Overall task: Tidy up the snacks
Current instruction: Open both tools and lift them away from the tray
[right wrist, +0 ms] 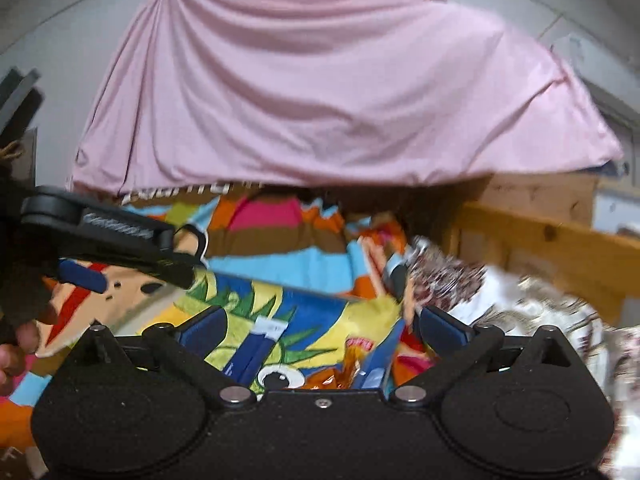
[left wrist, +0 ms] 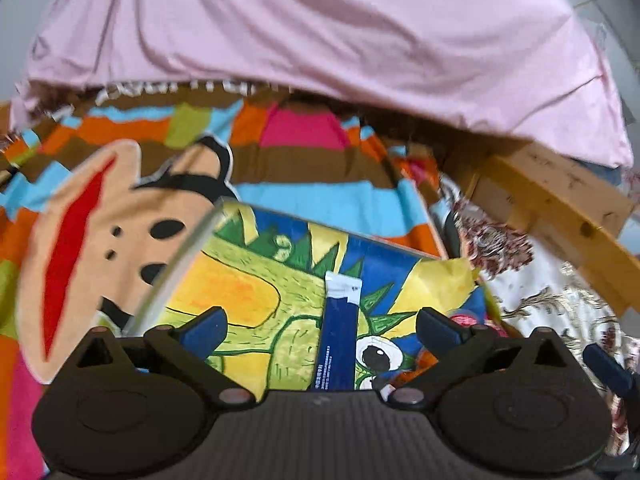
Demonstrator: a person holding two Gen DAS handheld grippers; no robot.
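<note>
A large snack bag [left wrist: 280, 280] with a green cartoon dinosaur on blue and yellow lies on a striped cartoon blanket [left wrist: 304, 168]. My left gripper [left wrist: 320, 326] is open, its blue-padded fingers hanging just over the bag. My right gripper [right wrist: 320, 326] is open too, over the same bag [right wrist: 280, 316]. An orange snack packet [right wrist: 352, 364] lies at the bag's right edge, just before the right gripper. The left gripper [right wrist: 100, 248] shows at the left of the right wrist view.
A pink sheet [left wrist: 340, 32] hangs across the back. A wooden bed frame [left wrist: 560, 200] runs along the right. A floral patterned cloth [left wrist: 520, 280] lies to the right of the blanket. A silvery packet [right wrist: 396, 272] lies near the floral cloth.
</note>
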